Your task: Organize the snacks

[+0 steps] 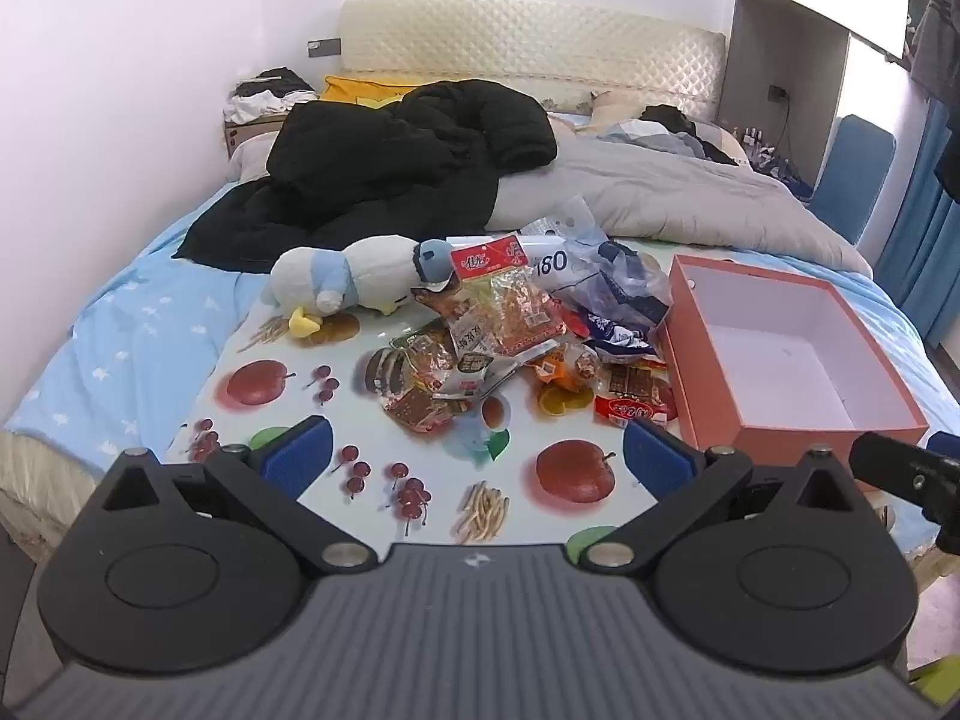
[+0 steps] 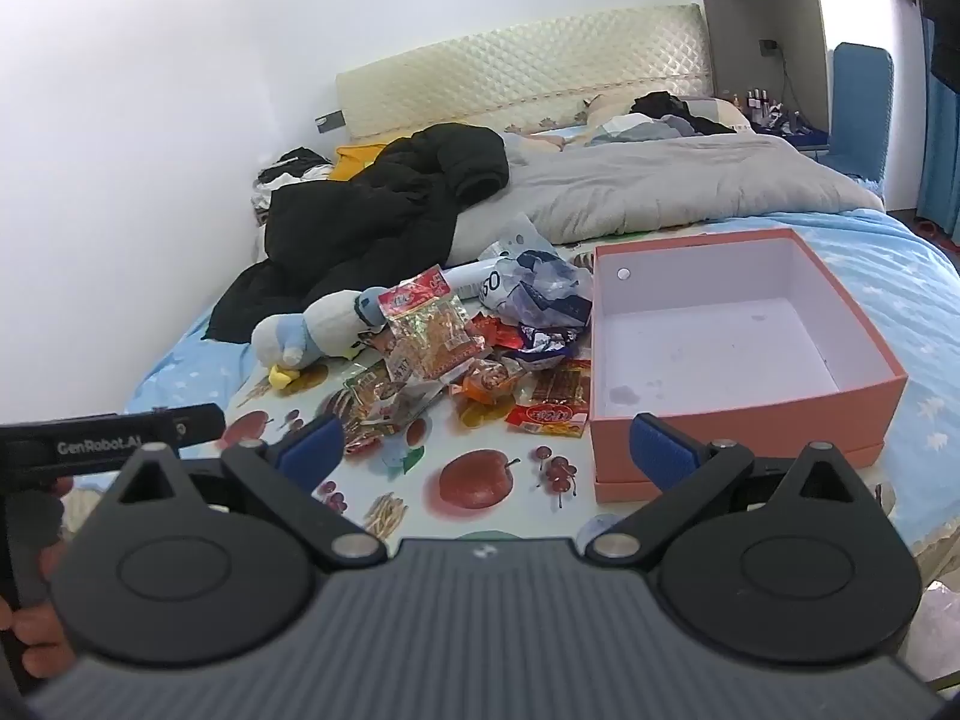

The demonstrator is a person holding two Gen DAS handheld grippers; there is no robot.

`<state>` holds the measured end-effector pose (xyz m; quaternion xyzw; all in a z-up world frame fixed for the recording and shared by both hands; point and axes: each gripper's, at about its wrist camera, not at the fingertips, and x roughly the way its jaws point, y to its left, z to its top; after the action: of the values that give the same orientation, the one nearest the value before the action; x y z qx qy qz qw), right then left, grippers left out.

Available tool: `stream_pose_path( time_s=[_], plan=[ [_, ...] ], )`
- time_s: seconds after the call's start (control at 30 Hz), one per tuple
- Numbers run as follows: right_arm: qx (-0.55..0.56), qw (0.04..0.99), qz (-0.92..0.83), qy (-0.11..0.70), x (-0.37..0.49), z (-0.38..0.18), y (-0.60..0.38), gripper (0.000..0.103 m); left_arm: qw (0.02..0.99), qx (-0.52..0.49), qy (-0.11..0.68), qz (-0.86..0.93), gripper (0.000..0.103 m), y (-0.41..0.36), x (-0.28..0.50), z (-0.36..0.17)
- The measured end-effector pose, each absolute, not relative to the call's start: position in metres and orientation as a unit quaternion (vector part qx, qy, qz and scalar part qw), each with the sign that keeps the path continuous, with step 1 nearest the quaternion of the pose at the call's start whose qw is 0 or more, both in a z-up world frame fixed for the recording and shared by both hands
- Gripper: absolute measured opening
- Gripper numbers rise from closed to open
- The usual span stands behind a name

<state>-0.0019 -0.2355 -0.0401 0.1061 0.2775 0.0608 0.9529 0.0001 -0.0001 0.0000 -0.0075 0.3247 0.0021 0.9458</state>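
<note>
snack pile [image 1: 504,342] left of pink box [image 1: 780,360] | plush duck [image 1: 354,282] left of pile | left gripper [image 1: 477,462] jaws wide, nothing between

"GenRobot.AI" is printed in pale letters on the black left gripper [image 2: 108,441], seen at the left edge of the right wrist view. The digits "180" stand in dark blue on a clear plastic bag [image 1: 555,264] at the back of the snack pile. The Chinese characters on the snack packets are too small to read.
</note>
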Motion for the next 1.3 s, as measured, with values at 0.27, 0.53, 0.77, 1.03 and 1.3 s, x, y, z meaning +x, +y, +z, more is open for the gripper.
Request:
stream_pose_path(
  time_s=[0.27,0.53,0.77,1.03,1.3],
  plan=[
    [0.101,0.957,0.056,0.265,-0.014,-0.037,-0.238,0.103,0.948,-0.011,0.317,-0.008,0.103,0.001,-0.014,0.004],
    [0.099,0.956,0.048,0.271,-0.017,-0.044,-0.239,0.103,0.946,0.006,0.323,-0.025,0.103,-0.011,-0.007,-0.014],
    [0.113,0.957,0.035,0.263,-0.015,-0.053,-0.245,0.103,0.947,-0.003,0.318,-0.038,0.103,-0.013,-0.004,-0.022],
    [0.118,0.960,0.026,0.253,-0.024,-0.057,-0.251,0.103,0.950,-0.003,0.310,-0.046,0.103,-0.017,-0.011,-0.020],
    [0.115,0.961,0.029,0.251,-0.029,-0.055,-0.251,0.103,0.951,0.000,0.302,-0.057,0.103,-0.019,-0.022,-0.017]
  ],
)
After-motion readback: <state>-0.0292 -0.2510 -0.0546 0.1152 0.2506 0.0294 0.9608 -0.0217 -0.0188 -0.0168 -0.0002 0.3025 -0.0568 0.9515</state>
